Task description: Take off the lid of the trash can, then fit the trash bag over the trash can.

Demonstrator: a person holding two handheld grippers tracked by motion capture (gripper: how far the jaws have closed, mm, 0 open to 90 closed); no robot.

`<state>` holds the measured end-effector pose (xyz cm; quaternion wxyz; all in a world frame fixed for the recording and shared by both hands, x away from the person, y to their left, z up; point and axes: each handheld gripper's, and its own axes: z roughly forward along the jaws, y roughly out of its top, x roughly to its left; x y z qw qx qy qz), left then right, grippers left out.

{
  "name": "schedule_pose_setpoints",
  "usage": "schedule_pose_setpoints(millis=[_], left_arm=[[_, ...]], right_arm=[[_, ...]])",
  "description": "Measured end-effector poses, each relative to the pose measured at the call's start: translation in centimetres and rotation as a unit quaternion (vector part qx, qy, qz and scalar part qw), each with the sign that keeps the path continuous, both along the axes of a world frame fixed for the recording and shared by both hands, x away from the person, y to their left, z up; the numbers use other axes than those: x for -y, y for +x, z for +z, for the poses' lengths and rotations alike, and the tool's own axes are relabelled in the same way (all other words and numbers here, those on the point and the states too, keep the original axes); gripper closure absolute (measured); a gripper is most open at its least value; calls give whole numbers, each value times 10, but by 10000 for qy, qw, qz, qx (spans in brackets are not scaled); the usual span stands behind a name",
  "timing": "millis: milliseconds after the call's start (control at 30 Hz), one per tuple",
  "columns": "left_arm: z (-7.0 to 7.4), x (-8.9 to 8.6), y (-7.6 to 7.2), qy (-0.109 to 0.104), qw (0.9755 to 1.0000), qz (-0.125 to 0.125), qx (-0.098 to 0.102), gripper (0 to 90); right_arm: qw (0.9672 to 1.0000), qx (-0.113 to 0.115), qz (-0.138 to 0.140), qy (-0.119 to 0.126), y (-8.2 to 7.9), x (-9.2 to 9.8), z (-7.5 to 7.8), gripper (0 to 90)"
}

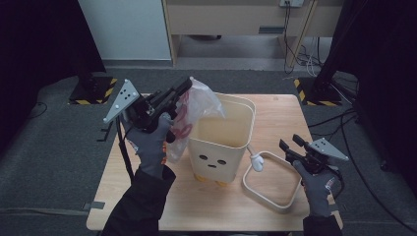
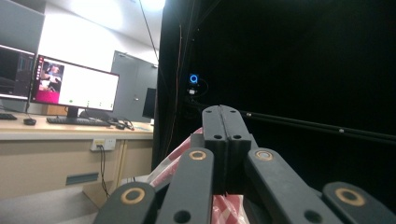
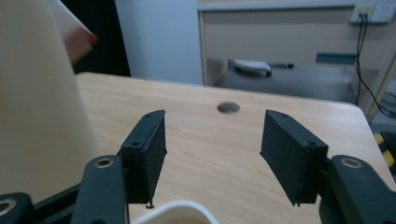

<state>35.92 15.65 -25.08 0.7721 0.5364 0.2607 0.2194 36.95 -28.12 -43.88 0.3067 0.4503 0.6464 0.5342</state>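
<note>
Right gripper [image 1: 291, 147] near front edge of table [image 1: 275, 105], jaws spread, holding nothing, just above loose rim ring [image 1: 271, 180]. Ring: cream plastic, smooth, rounded-square hoop, lying flat beside bin [image 1: 221, 142]. Bin: cream plastic, tall, boxy, little face on front, standing mid-table. Left gripper [image 1: 183, 87] pressed together, pinching plastic bag [image 1: 194, 110] by top edge, held up at bin's left side, part over opening. Bag: thin, see-through, crinkly, red print. Step, likely: putting bag into bin. Next, probably: lower bag inside, spread edge over rim, then pick up ring.
</note>
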Motion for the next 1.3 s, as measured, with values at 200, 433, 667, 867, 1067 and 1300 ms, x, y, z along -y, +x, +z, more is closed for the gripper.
schedule_pose_setpoints(millis=[200,433,667,867,1067,1300], left_arm=[[-11,4,0,27,10000,-70,-55,900],[-22,9,1,98,9998,-128,-144,900],[-28,14,0,211,9995,-155,-188,900],[-30,17,-3,293,9992,-182,-205,900],[-32,21,-5,389,9988,-212,-210,900],[-36,27,-7,484,9982,-248,-239,900]], right_arm=[[9981,467,312,240,-8,-18,32,407],[9940,846,616,331,-16,-33,64,410],[9874,1178,959,439,-20,-50,97,416],[9816,1288,1312,513,-21,-69,120,427],[9758,1315,1680,473,-21,-92,140,426],[9693,1263,2068,411,-19,-115,152,432]])
